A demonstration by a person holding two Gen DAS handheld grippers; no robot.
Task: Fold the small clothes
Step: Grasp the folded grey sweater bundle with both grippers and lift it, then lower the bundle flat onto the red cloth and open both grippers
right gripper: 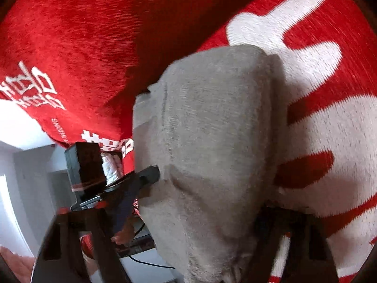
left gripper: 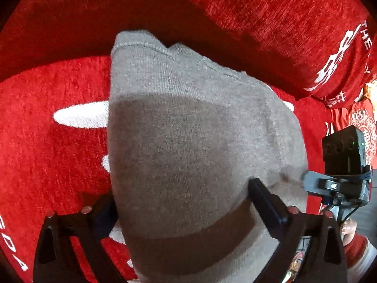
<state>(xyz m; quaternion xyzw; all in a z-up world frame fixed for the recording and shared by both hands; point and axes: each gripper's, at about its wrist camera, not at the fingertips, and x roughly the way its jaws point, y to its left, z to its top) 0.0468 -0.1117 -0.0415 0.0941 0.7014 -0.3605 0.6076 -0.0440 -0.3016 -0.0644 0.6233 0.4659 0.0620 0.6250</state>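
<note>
garment: grey knit [left gripper: 188, 129] laid flat on red blanket [left gripper: 47, 153] for folding
left hand-held gripper [left gripper: 183, 202]: wide, straddling near edge, not clamped
right hand-held gripper [right gripper: 188, 235]: half-closed around cloth; grip cannot be told

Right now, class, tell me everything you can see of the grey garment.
The grey garment is a small knitted piece, soft and fuzzy, with a stitched seam near its far edge. It lies in folded layers on the red cloth. The left gripper straddles its near end, one finger resting on it; the right gripper also straddles it. Its exact type is unclear.
</note>
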